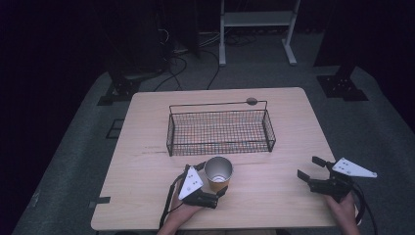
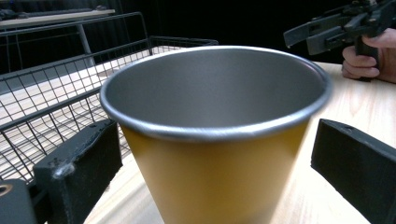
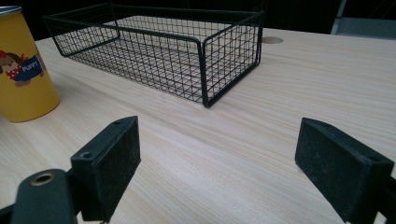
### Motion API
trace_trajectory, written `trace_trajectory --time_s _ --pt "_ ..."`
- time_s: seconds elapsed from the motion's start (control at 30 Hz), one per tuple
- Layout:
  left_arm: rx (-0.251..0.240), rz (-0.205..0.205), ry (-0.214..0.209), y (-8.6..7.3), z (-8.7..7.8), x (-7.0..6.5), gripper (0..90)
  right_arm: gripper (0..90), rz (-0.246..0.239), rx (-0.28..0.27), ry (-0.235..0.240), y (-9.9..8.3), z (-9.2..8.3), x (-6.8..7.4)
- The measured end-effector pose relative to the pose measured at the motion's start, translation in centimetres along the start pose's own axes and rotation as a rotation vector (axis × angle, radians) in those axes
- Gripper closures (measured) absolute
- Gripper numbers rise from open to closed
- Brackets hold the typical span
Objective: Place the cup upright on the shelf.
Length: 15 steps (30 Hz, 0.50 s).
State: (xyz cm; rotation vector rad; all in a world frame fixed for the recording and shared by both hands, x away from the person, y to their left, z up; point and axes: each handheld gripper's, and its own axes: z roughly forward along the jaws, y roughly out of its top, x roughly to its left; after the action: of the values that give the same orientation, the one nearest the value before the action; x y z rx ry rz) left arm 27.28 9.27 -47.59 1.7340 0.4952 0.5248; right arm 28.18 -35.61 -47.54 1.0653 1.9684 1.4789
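Two grippers work over one pale wooden worktop (image 1: 274, 196), where a black wire basket (image 1: 220, 128) stands empty at mid-table. Just before its near wall sits a yellow metal cup (image 1: 218, 173), upright, between the left gripper's (image 1: 211, 182) spread jaws, which don't appear to touch it. Closing off-centre could tip it, or a slick tapered wall could slip. Well apart, the right gripper (image 1: 310, 168) gapes, holding nothing
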Motion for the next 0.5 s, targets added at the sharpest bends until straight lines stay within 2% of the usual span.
trace_trajectory --time_s 0.17,0.27,0.4,0.5 --pt "0.005 0.005 0.003 0.2 0.4 0.1 1.0 13.1 0.001 -0.001 0.001 0.0 0.0 0.0" --pt "0.005 -0.008 0.001 0.4 0.6 0.2 1.1 13.2 0.000 -0.002 0.000 0.0 0.0 0.0" --pt "0.007 0.003 -0.008 0.7 0.9 0.0 1.1 13.1 0.002 -0.002 0.001 0.0 0.0 0.0" --pt "0.010 -0.009 -0.007 0.7 1.1 0.1 1.1 13.2 0.001 -0.001 0.001 0.0 0.0 0.0"
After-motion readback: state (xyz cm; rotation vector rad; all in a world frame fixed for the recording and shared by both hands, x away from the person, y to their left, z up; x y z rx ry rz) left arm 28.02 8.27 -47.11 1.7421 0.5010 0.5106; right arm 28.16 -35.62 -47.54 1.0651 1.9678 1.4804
